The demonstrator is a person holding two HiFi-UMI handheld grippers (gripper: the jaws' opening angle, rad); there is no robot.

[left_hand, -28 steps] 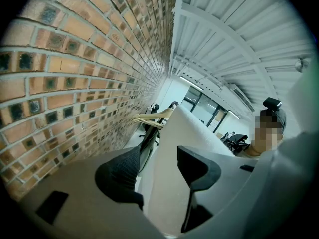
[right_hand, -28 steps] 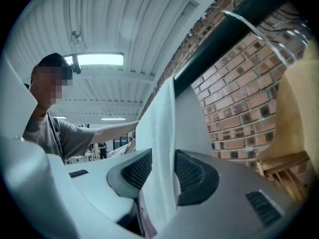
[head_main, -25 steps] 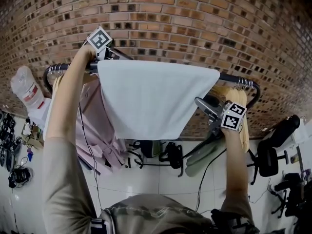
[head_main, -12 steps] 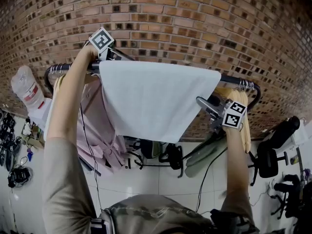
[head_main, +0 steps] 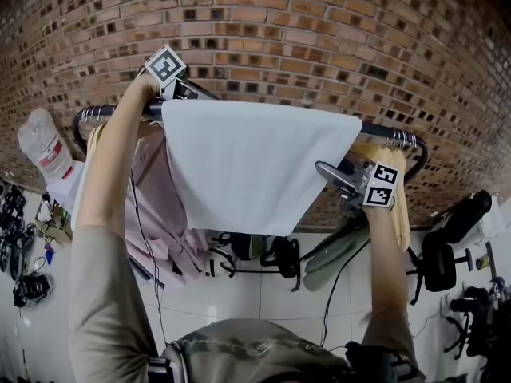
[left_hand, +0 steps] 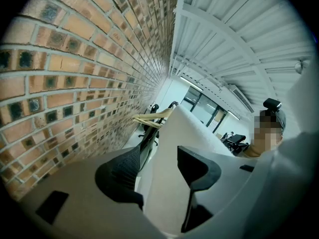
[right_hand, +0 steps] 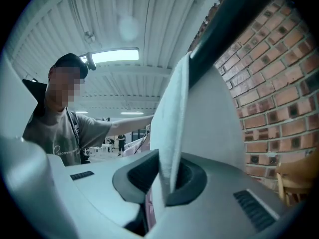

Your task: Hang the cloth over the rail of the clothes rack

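now we see the pale white rectangular cloth (head_main: 255, 162) draped over the black metal rail (head_main: 387, 132). our left gripper (left_hand: 158, 169) straddles its top left edge, jaws apart. our right gripper (right_hand: 167, 176), jaws just closing, pinches its right edge.

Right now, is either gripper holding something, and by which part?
The right gripper, its jaws just closed further, pinches the white cloth by its right edge. The left gripper has its jaws open around the cloth's top, gripping nothing.
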